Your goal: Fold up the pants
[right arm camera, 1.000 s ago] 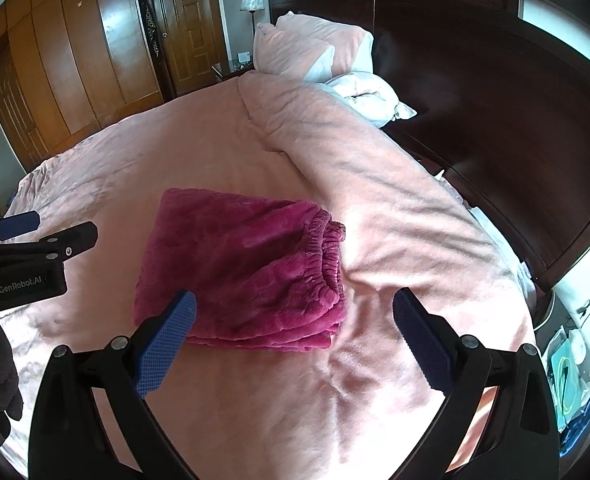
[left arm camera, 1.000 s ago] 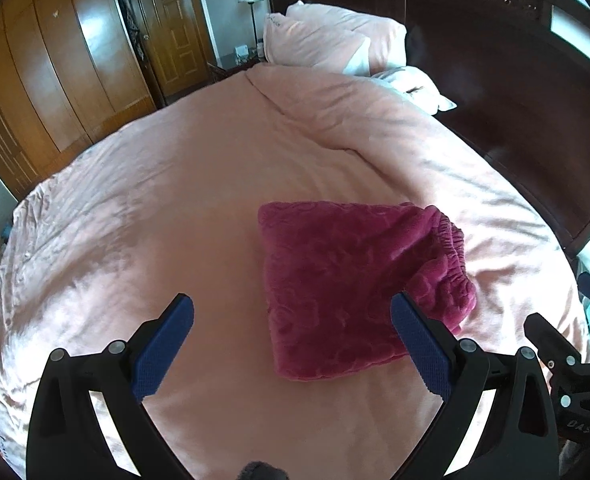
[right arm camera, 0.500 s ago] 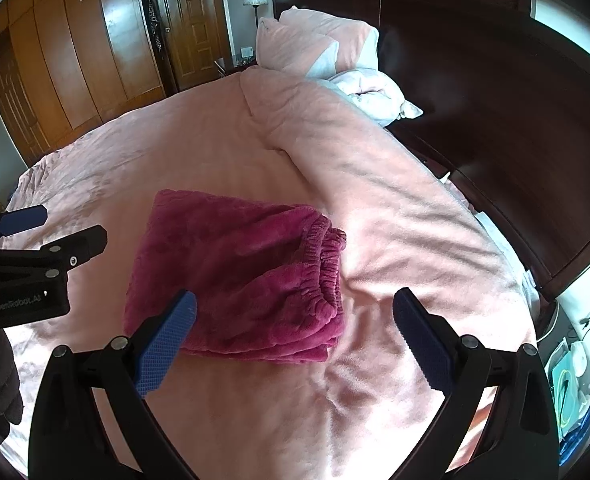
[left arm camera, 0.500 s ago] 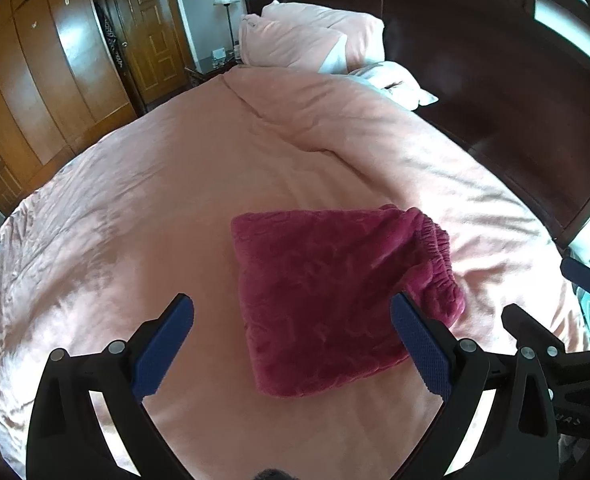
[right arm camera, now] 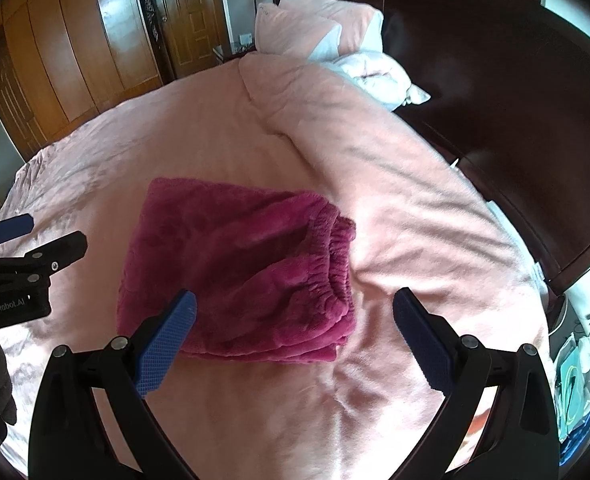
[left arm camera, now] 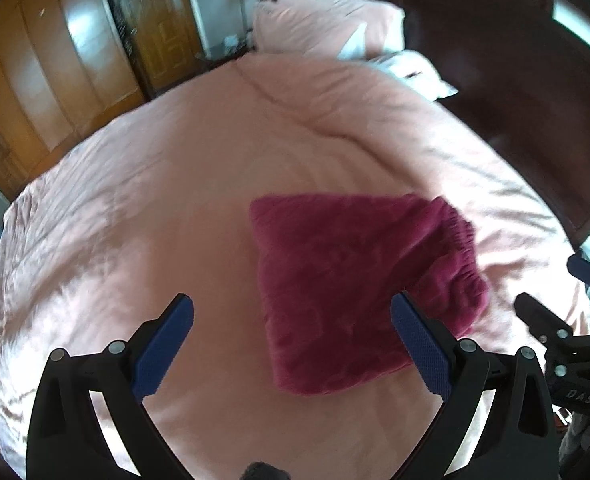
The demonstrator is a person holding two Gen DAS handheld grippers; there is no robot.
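The folded pants (right arm camera: 239, 272) lie at frame centre on the bed (right arm camera: 395, 208); pillows (right arm camera: 315, 28) sit behind, wardrobe (right arm camera: 75, 48) upper left.

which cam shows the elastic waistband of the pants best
The right wrist view. There the gathered waistband of the folded pants is sharp, with its puckers and stacked layers clear. The left wrist view is motion-blurred; it shows the waistband only as a smeared ridge at the far right edge of the pants.
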